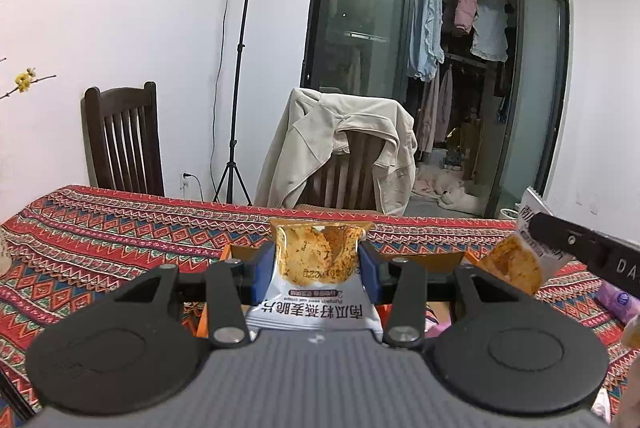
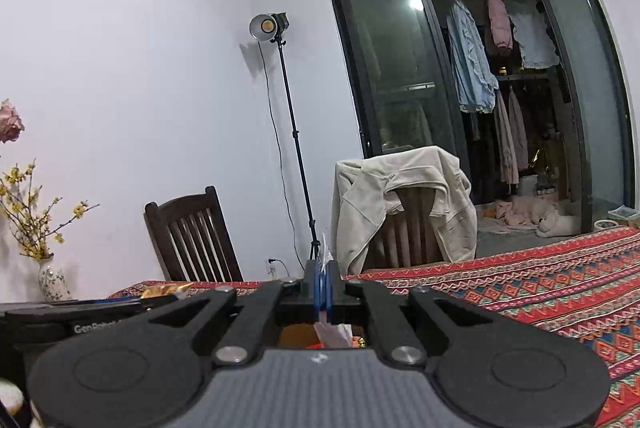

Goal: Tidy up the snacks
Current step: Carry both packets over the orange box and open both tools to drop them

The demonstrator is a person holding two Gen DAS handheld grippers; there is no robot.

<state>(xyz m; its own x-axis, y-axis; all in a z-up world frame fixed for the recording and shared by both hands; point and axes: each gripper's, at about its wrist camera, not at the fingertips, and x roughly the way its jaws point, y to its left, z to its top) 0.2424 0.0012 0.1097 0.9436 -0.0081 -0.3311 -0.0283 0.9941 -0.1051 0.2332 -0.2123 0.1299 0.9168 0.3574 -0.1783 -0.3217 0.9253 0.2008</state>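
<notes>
My left gripper (image 1: 316,268) is shut on a white snack packet (image 1: 316,264) with a clear window showing golden crisps, held upright between the blue pads above an orange box (image 1: 424,262). My right gripper (image 2: 322,286) is shut on the thin edge of a second snack packet (image 2: 326,256). In the left wrist view that same packet (image 1: 516,256) hangs tilted from the right gripper's black finger (image 1: 576,244) at the right, above the table. The left gripper's body shows at the left in the right wrist view (image 2: 80,312).
A table with a red patterned cloth (image 1: 120,228) lies below both grippers. Two dark wooden chairs (image 1: 124,140) stand behind it, one draped with a beige jacket (image 1: 340,144). A light stand (image 1: 240,68) is by the wall. A vase of flowers (image 2: 52,278) stands at the left. A purple packet (image 1: 616,298) lies at the right.
</notes>
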